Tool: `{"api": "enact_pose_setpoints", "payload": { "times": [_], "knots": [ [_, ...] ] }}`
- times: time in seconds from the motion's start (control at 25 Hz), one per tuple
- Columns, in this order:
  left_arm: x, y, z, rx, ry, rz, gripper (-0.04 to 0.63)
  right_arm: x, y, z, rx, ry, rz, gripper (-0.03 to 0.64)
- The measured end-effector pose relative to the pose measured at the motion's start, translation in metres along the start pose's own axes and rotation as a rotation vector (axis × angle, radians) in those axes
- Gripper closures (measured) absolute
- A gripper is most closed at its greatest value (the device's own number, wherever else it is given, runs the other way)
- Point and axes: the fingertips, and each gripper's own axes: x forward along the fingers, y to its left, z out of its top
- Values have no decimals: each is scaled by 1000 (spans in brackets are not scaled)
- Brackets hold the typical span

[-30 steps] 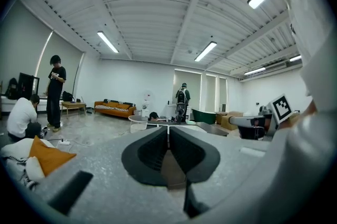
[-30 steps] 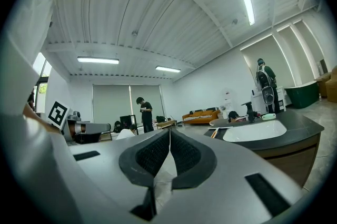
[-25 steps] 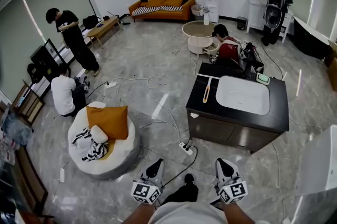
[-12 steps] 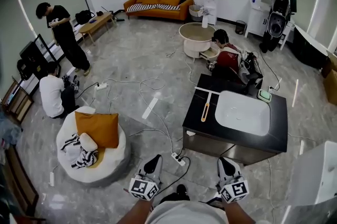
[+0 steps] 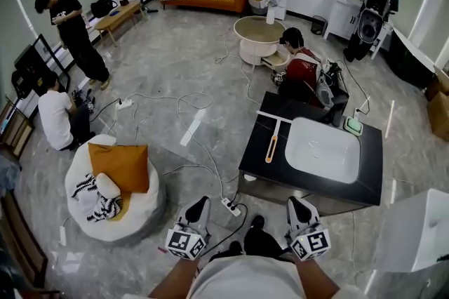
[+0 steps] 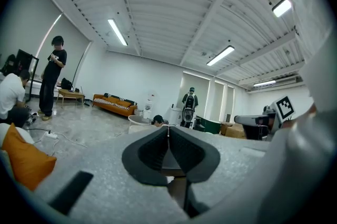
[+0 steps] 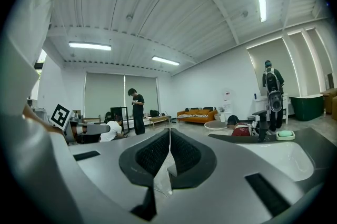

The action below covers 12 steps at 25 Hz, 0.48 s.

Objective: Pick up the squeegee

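We find the squeegee [image 5: 271, 148] lying on the desk [image 5: 254, 150]. The left gripper [image 5: 199, 206] and right gripper [image 5: 296, 206], short of the desk, have fingers [image 6: 152, 150] closed, empty.

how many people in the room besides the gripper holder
4: a person in black standing far left, a person in white crouching near them, a person in red behind the counter, a person with a backpack top right. More may be hidden.
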Motion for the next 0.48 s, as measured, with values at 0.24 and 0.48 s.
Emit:
{"api": "enact_pose_setpoints", "payload": {
  "times": [0.24, 0.48],
  "knots": [
    [43, 17, 8, 1, -5, 6, 578, 35, -33, 10, -1, -15, -13, 601],
    [104, 30, 15, 7, 19, 16, 578, 80, -75, 19, 5, -13, -3, 601]
  ]
}}
